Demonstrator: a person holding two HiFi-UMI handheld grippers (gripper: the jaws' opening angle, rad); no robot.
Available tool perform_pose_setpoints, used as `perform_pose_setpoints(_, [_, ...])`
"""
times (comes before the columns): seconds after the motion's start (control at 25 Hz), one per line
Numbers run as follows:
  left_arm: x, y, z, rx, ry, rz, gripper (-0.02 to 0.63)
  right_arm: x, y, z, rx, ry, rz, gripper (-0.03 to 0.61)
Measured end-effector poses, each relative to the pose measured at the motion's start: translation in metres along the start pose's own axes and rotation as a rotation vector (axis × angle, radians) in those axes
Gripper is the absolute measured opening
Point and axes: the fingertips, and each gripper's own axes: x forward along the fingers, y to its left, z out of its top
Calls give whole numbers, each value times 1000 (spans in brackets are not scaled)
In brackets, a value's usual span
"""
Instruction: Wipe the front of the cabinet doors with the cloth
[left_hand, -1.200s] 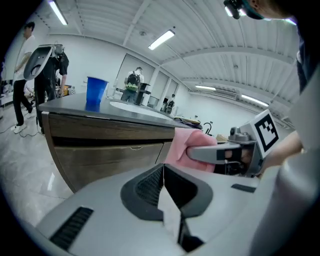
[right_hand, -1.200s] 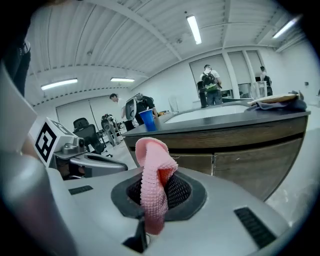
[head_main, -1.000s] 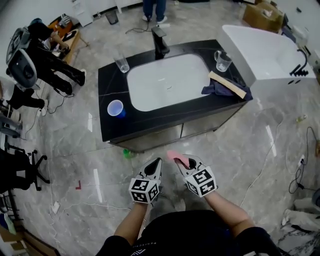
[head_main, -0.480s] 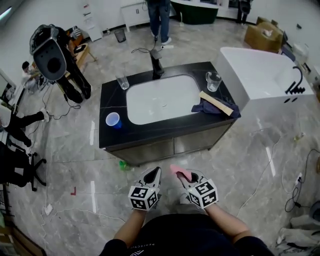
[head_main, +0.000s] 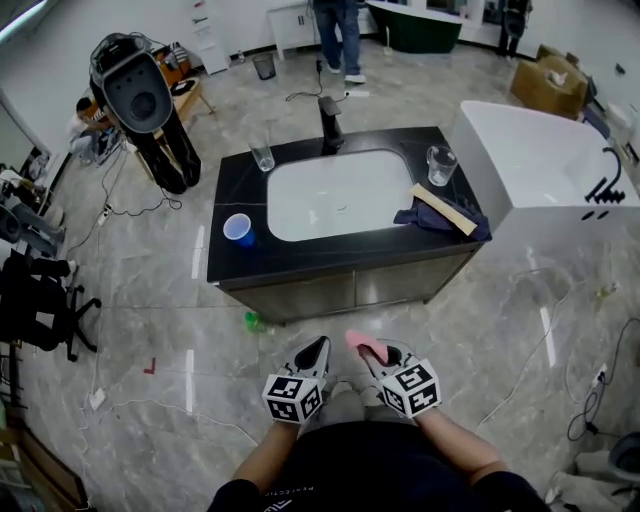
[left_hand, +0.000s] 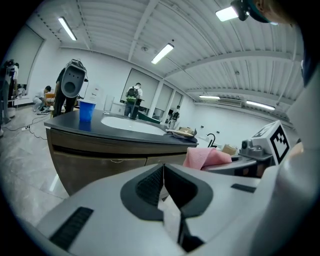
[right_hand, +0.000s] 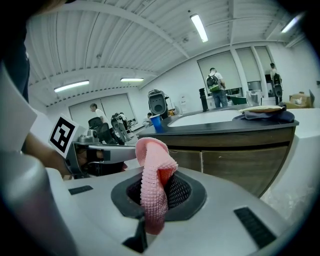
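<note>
One cloth (head_main: 362, 347), two cabinet doors (head_main: 305, 297)

Open floor (head_main: 325, 325) before cabinet doors (head_main: 305, 296)

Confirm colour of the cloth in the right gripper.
Pink cloth, with a knobbly weave. It shows best in the right gripper view.

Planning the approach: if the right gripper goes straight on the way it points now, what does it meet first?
Probably the cabinet doors. The right gripper, shut on the pink cloth, faces them across the floor. Nothing shows in between, though depth is unclear.
</note>
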Motion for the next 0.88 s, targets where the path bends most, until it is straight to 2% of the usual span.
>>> perform_pose_setpoints(0.32, [6,13,9,-37,-18,-12,11,16,2,8,-16,17,-1,44])
perform_pose_setpoints(0.56, [8,36,6,-26,4,-16,12,44,-5,9,5,37,-34,44])
perform_pose_setpoints(0.88, [33,58,-3,0,43,-74,11,82,-29,9,-18,24,-93,44])
